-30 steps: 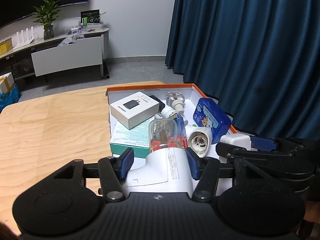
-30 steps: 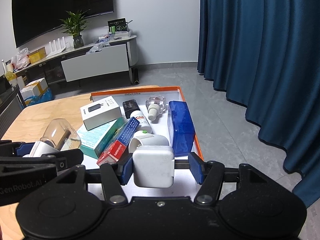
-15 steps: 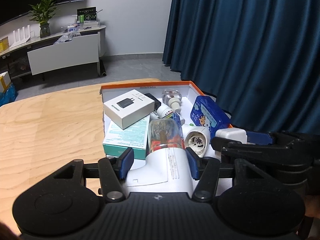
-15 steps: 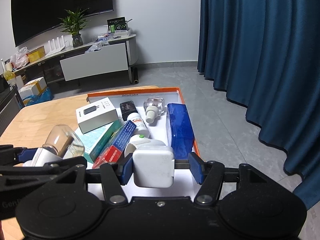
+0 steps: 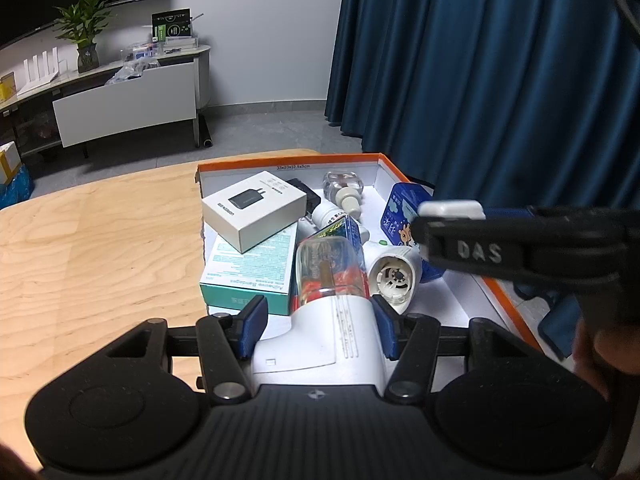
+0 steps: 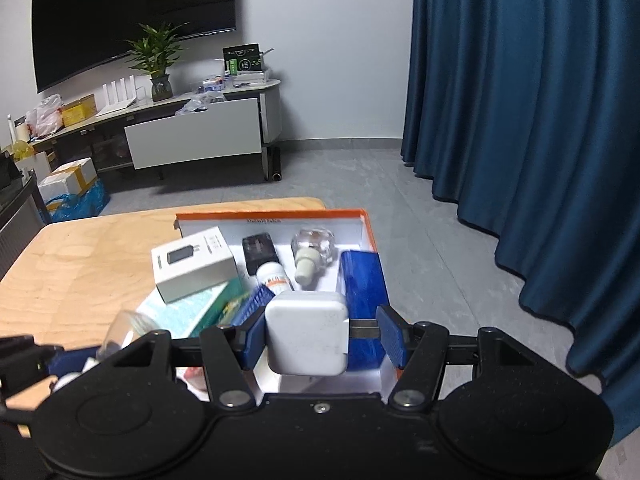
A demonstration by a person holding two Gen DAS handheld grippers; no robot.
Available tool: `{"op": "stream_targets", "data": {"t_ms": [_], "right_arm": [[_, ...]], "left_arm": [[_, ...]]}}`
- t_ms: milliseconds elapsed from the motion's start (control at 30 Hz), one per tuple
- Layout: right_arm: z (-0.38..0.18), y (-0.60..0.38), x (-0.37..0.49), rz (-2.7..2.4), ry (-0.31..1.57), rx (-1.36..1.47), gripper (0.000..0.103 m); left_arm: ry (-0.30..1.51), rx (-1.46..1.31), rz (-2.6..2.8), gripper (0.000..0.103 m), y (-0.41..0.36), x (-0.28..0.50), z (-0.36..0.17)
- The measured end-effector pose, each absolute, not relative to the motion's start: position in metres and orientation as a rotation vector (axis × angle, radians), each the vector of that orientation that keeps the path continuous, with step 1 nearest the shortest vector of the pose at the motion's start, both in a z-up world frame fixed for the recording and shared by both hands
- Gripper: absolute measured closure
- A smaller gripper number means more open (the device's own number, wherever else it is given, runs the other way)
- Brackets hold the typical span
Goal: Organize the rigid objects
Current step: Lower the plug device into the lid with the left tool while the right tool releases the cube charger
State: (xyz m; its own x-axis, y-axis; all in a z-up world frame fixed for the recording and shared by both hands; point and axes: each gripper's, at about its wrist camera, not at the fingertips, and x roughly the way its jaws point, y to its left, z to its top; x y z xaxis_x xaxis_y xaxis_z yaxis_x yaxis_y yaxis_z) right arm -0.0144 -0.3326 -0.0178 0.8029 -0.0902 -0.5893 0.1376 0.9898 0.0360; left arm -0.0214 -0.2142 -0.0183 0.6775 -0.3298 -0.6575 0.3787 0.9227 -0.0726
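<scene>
the left gripper (image 5: 318, 326) is clamped on a white device with a clear bottle (image 5: 326, 320), held over the near end of the orange box (image 5: 288, 159); the right gripper (image 6: 324, 336) grips a white charger (image 6: 306, 336) above the box's right side, beside the blue tin (image 6: 362, 280).

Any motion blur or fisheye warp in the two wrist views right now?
Left wrist view: the right gripper crossing the frame is smeared, the orange-rimmed box stays sharp. Right wrist view: box contents are blurred, worst on the green carton; the white charger in the jaws stays crisp. Both views bow the blue curtain.
</scene>
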Motion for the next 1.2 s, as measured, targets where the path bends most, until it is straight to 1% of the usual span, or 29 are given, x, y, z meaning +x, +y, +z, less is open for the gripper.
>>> {"op": "stream_targets", "data": {"t_ms": [433,500,533,700,733,767,800,1033,1067,1133,1200], "right_arm": [[-0.014,-0.331,0.011,-0.111,0.627,0.080,0.031],[-0.013,-0.334,0.011,-0.112,0.617,0.092,0.029],[-0.012,-0.336,0.010,-0.108,0.611,0.100,0.026],[-0.007,-0.341,-0.003,-0.131,0.586,0.100,0.025],[-0.006,-0.343,-0.006,-0.138,0.583,0.101,0.025],[-0.005,-0.345,-0.010,-0.145,0.580,0.104,0.025],[-0.003,-0.347,-0.014,-0.148,0.578,0.105,0.025],[0.006,-0.357,-0.043,-0.180,0.554,0.115,0.025],[0.007,-0.358,-0.047,-0.182,0.550,0.118,0.025],[0.009,-0.360,-0.055,-0.193,0.545,0.115,0.025],[0.011,-0.361,-0.062,-0.198,0.546,0.121,0.025]], "left_arm": [[0.720,0.082,-0.414,0.046,-0.228,-0.024,-0.016],[0.720,0.090,-0.414,0.046,-0.232,-0.024,-0.016],[0.721,0.092,-0.414,0.046,-0.233,-0.024,-0.016],[0.722,0.096,-0.416,0.047,-0.239,-0.024,-0.015],[0.718,0.098,-0.416,0.048,-0.240,-0.025,-0.015],[0.713,0.102,-0.419,0.059,-0.242,-0.026,-0.014],[0.713,0.102,-0.422,0.060,-0.243,-0.027,-0.013],[0.691,0.103,-0.414,0.058,-0.248,-0.033,-0.006],[0.685,0.106,-0.410,0.056,-0.248,-0.035,-0.004],[0.674,0.110,-0.396,0.047,-0.248,-0.038,0.001],[0.659,0.115,-0.369,0.032,-0.245,-0.041,0.007]]}}
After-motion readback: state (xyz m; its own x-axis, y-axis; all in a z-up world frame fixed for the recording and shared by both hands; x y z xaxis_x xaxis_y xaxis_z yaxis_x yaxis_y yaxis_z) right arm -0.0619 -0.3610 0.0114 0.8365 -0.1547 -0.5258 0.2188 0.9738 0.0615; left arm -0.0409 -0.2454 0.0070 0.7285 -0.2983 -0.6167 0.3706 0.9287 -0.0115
